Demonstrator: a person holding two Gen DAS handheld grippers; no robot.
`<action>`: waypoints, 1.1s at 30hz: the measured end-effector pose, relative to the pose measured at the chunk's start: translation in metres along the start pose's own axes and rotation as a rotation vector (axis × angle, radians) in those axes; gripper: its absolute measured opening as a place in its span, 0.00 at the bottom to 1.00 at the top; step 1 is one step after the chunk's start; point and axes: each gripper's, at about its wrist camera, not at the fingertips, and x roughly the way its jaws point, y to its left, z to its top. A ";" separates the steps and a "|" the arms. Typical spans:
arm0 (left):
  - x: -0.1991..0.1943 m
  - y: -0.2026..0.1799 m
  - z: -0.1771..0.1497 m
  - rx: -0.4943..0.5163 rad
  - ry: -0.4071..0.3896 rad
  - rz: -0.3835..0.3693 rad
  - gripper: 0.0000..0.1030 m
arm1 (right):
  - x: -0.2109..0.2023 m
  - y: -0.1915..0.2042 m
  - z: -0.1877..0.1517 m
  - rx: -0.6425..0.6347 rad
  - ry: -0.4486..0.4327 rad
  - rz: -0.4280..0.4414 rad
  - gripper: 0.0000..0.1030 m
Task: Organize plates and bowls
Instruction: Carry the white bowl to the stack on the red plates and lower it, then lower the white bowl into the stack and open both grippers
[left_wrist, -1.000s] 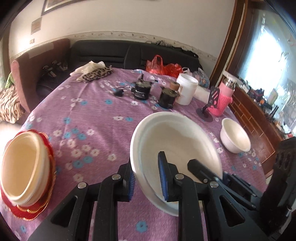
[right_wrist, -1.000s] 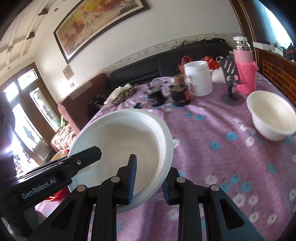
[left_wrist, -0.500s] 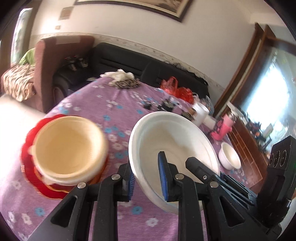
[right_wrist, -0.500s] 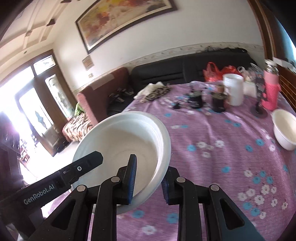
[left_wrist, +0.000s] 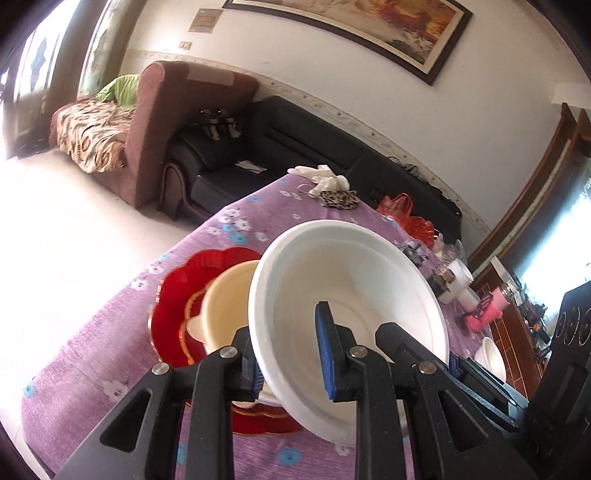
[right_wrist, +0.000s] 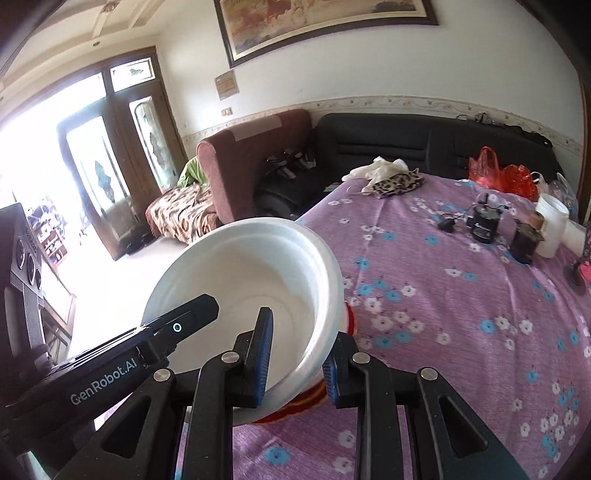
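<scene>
Both hand-held grippers, left (left_wrist: 291, 363) and right (right_wrist: 297, 360), clamped on the white foam bowl (left_wrist: 347, 317), have swung it from mid-worktop to above the cream bowl (left_wrist: 225, 306) on the red plate (left_wrist: 177, 295), ready for stacking.

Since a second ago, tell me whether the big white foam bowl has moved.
Yes. The big white foam bowl, gripped by both tools, moved left across the table toward the cream bowl on the red plate, now overlapping it.

"GenRobot.AI" on left gripper (right_wrist: 236, 326)
</scene>
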 end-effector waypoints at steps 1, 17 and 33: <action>0.002 0.006 0.001 -0.009 0.005 0.003 0.21 | 0.006 0.003 0.001 -0.002 0.012 0.001 0.26; 0.046 0.040 0.008 -0.027 0.076 0.064 0.21 | 0.066 0.008 -0.002 -0.025 0.116 -0.027 0.26; 0.021 0.035 0.016 -0.001 -0.035 0.106 0.66 | 0.085 -0.010 -0.004 0.029 0.122 -0.036 0.46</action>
